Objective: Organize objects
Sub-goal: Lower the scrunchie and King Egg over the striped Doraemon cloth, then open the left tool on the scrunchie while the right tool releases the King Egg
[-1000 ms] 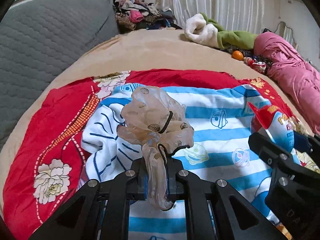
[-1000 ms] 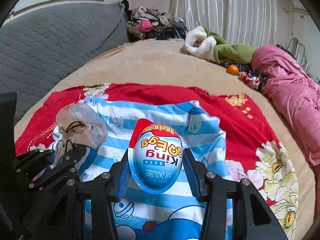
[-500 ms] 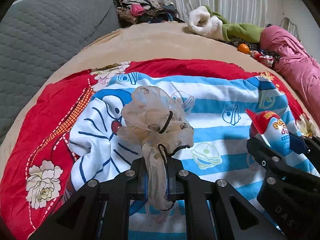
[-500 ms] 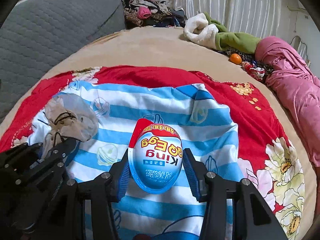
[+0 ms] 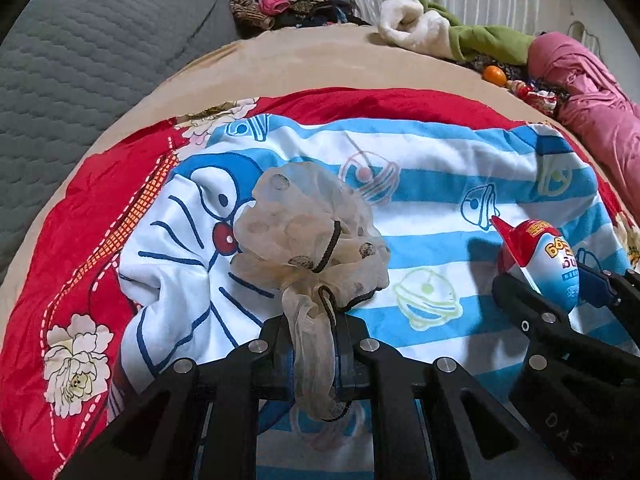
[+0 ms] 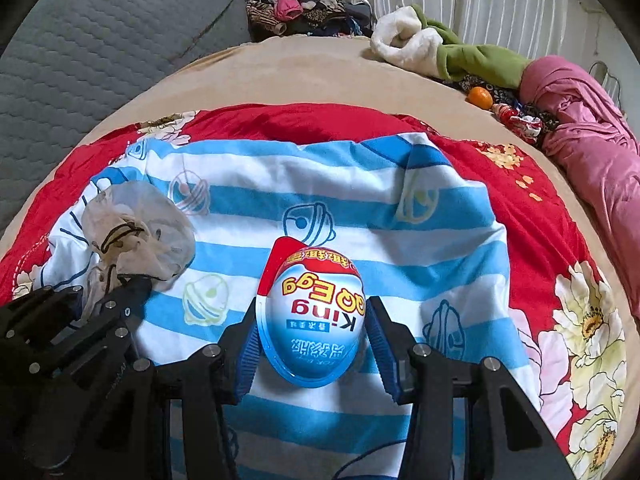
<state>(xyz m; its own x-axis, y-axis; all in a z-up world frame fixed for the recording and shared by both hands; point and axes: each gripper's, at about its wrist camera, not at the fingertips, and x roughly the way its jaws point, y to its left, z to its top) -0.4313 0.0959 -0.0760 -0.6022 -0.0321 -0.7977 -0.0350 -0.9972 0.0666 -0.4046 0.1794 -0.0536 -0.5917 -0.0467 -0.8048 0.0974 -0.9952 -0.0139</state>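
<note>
Presently, left view: left gripper (image 5: 312, 344) clamps the limp beige sheer scrunchie (image 5: 308, 236) by its tail above the blue-striped cartoon towel (image 5: 440, 208); soft, light. Right view: right gripper (image 6: 312, 340) clasps the rigid, slippery blue-and-red plastic egg (image 6: 312, 316) at its widest part.

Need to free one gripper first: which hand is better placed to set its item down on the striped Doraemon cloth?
Probably right: the right gripper holds the egg toy over bare striped cloth; the left gripper's scrunchie dangles limply.
</note>
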